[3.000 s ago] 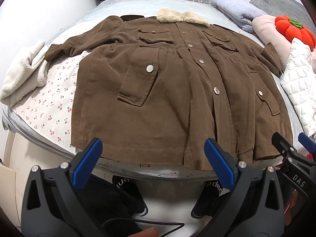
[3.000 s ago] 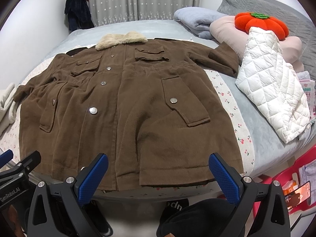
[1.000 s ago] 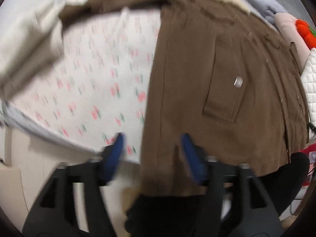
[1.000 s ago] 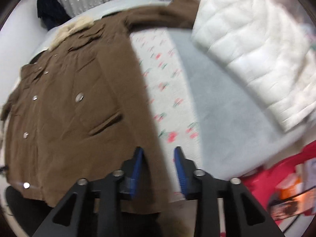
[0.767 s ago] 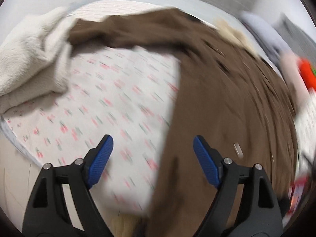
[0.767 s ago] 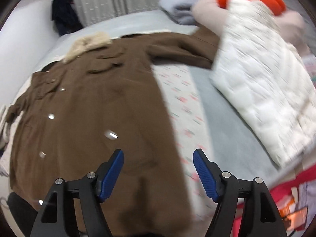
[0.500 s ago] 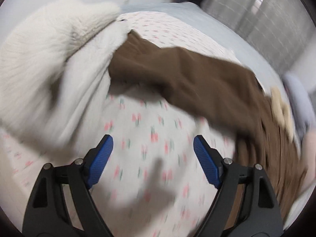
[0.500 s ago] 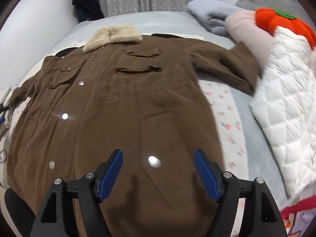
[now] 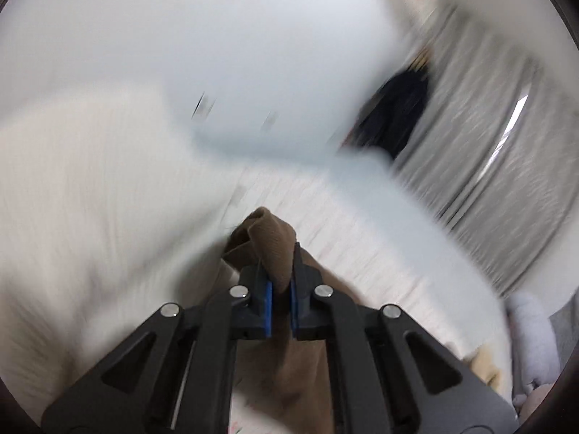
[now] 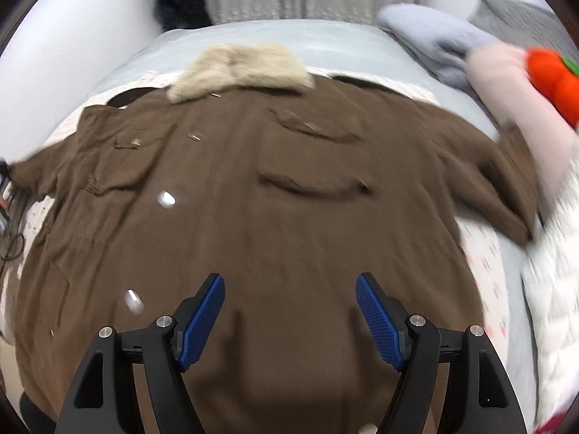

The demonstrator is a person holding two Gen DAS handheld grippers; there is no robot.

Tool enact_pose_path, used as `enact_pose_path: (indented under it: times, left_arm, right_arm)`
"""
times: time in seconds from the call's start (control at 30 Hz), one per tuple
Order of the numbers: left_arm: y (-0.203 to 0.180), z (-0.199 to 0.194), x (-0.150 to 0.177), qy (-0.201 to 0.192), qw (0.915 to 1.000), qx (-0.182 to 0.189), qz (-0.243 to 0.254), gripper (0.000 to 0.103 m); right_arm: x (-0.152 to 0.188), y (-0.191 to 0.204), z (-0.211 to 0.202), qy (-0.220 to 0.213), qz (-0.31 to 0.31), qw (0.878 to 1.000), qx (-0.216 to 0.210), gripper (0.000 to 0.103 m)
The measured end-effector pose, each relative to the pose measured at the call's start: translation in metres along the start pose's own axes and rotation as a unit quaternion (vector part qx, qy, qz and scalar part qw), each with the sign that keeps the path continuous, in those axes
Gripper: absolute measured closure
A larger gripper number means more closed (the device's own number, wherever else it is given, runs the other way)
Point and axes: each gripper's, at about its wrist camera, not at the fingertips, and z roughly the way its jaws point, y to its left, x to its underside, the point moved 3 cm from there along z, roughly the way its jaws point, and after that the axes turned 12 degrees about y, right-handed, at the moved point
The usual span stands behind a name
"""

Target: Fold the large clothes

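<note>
The bed (image 10: 119, 68) filled the right wrist view edge to edge, and spread across it lay the brown coat (image 10: 289, 224), front up, collar toward twelve o'clock, hem down at six. Only that view gave the whole garment: the right sleeve (image 10: 485, 181) ran out to three o'clock and ended just beside the white quilted jacket (image 10: 550, 289), the other sleeve trailed off to nine. A pink pillow (image 10: 514, 83) and an orange plush pumpkin (image 10: 553, 76) sat at two o'clock, a folded grey blanket (image 10: 434, 32) at one. The pale fur collar (image 10: 242, 65) capped the coat, with metal snap buttons (image 10: 166, 199) dotted down the front. The right gripper (image 10: 290, 291) hovered over the lower front, blue pads (image 10: 376, 322) spread wide, nothing between them, only cloth beneath.

The left wrist view was heavily blurred, and it showed what the other could not: the left gripper (image 9: 278, 264) had just snapped closed, and its jaws were clamped on the sleeve cuff (image 9: 271, 238), brown cloth bunched up between the fingers (image 9: 267, 303) and poking out toward twelve o'clock. A white fleece blanket (image 9: 94, 217) smeared across nine o'clock, grey curtains (image 9: 499, 166) at two, a dark hanging garment (image 9: 398, 115) at one.
</note>
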Motion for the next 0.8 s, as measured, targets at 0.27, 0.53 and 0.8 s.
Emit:
enact_pose_path:
  times: [0.27, 0.53, 0.8]
  left_arm:
    - [0.021, 0.015, -0.048, -0.033, 0.9984, -0.044, 0.010, 0.095]
    - [0.040, 0.018, -0.029, -0.033, 0.9993, -0.019, -0.001, 0.094]
    - [-0.109, -0.043, -0.016, -0.056, 0.9760, 0.194, 0.082, 0.095]
  right_arm:
    - [-0.096, 0.138, 0.037, -0.037, -0.108, 0.990, -0.079, 0.027]
    - [-0.176, 0.305, 0.099, -0.044, -0.158, 0.965, -0.206, 0.072]
    - [-0.191, 0.362, 0.130, 0.052, -0.171, 0.940, -0.291, 0.062]
